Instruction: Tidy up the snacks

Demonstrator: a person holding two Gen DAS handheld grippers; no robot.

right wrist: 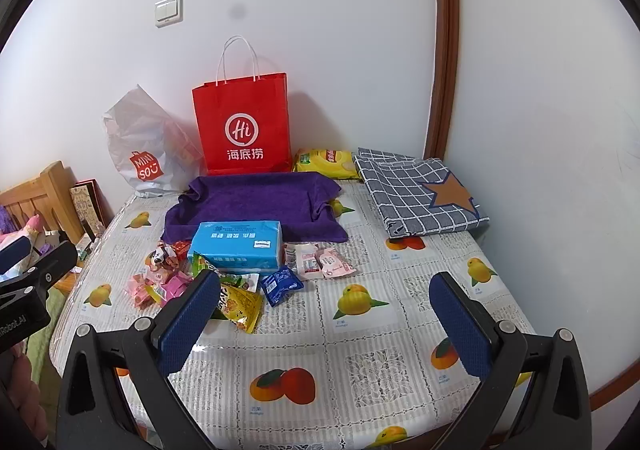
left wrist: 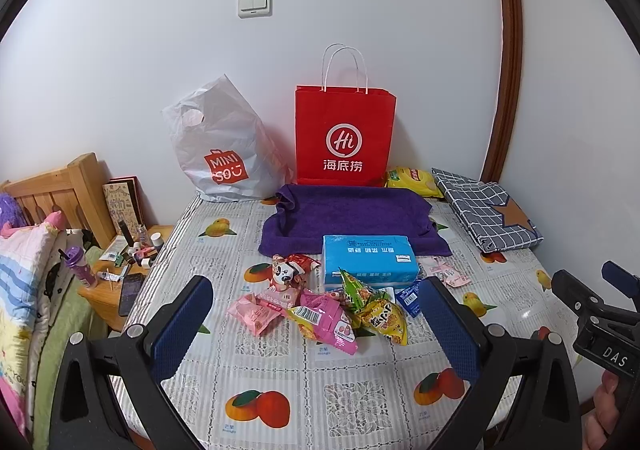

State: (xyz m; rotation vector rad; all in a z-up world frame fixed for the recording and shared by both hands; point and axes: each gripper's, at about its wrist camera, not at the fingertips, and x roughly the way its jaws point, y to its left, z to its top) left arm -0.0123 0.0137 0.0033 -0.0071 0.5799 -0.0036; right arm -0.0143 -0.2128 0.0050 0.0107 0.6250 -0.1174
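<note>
On the near half of the table [left wrist: 360, 402], loose snack packets [left wrist: 320, 314] lie heaped before the blue tissue pack [left wrist: 370, 260]. Left gripper [left wrist: 316, 326] and right gripper [right wrist: 324, 326] both gape wide, empty. Risk: overlapping slippery wrappers, so one pinch may drag neighbours.

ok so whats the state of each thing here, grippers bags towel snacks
left gripper: open, holding nothing
right gripper: open, holding nothing
red paper bag: upright against the wall, handles up
white plastic bag: slumped, leaning on the wall
purple towel: spread flat, edges bunched
blue tissue pack: lying flat, sealed
snack packets: loose in a jumbled pile
checked cloth: folded flat
</note>
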